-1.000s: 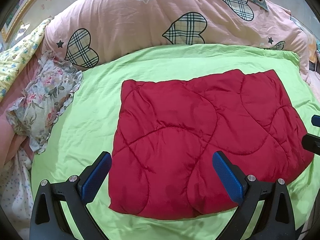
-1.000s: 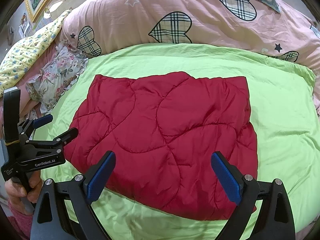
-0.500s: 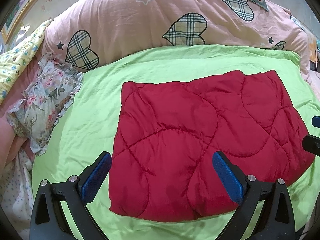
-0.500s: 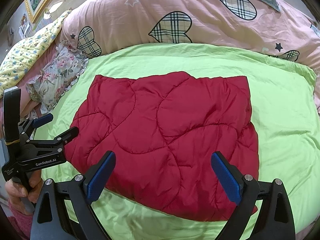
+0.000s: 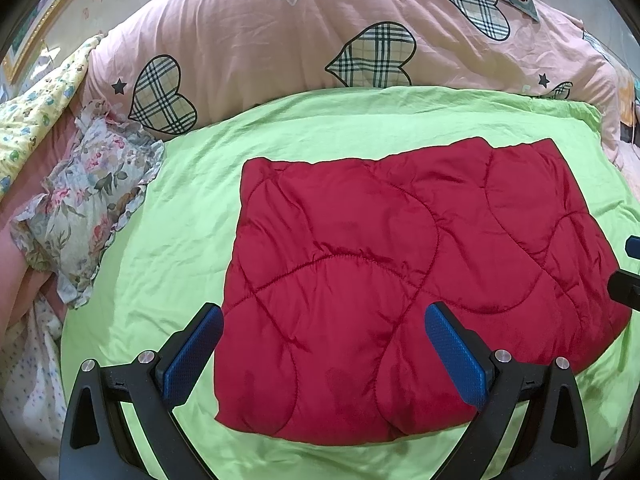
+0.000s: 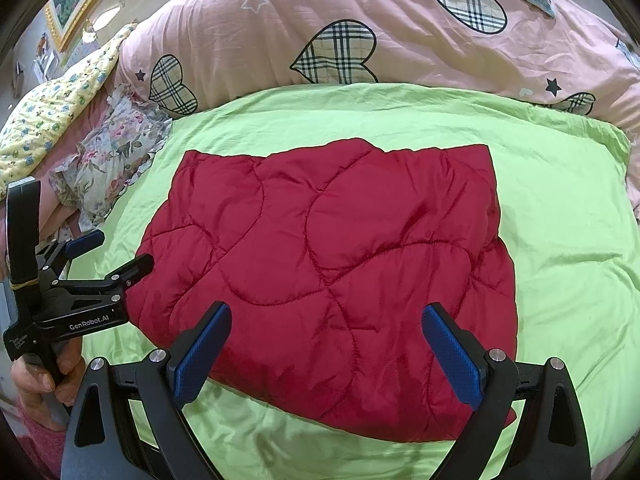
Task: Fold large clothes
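Garment: one red quilted garment [image 5: 400, 272], folded into a rough rectangle, lies flat near the middle of the green sheet [image 5: 168, 240], its nearer edge toward the sheet's near edge.
Left gripper: the left gripper [image 5: 324, 352] hovers over the garment's near left part, jaws spread wide, nothing between its two blue pads [image 5: 192, 354].
Right gripper: the right gripper [image 6: 326, 350] hovers over the garment's near edge, jaws wide apart and empty; two blue pads show.
Hand: one hand [image 6: 44, 372] grips the left tool's handle, seen from the right wrist camera at the sheet's left edge.
Bedding: one pink duvet [image 5: 280, 36] with plaid hearts lies along the sheet's far edge; one floral pillow [image 5: 88, 200] lies off the far left corner; one yellow flowered cloth [image 6: 52, 116] beyond it.
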The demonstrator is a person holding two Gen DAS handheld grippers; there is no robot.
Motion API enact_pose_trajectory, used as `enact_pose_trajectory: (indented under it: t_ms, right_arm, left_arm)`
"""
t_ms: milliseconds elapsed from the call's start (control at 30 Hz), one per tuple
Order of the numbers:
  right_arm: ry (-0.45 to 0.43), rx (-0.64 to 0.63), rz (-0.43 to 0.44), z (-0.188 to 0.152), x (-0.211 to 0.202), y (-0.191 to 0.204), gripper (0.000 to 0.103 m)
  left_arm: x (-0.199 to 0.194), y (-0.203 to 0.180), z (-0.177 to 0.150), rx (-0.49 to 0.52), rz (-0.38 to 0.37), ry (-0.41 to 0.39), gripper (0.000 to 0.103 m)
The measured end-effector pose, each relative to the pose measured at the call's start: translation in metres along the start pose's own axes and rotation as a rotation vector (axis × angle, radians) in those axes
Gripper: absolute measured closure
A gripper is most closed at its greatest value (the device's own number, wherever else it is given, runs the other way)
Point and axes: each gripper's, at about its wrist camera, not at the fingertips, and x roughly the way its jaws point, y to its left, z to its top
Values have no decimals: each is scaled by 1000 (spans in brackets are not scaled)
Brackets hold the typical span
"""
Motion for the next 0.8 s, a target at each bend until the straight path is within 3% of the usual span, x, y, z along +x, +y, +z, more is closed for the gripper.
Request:
enact_pose_trajectory:
  t_ms: [800]
  right_arm:
    - [2, 53, 14, -9, 9, -14, 6]
  left_arm:
    - [9, 9, -3, -39, -29, 15, 1]
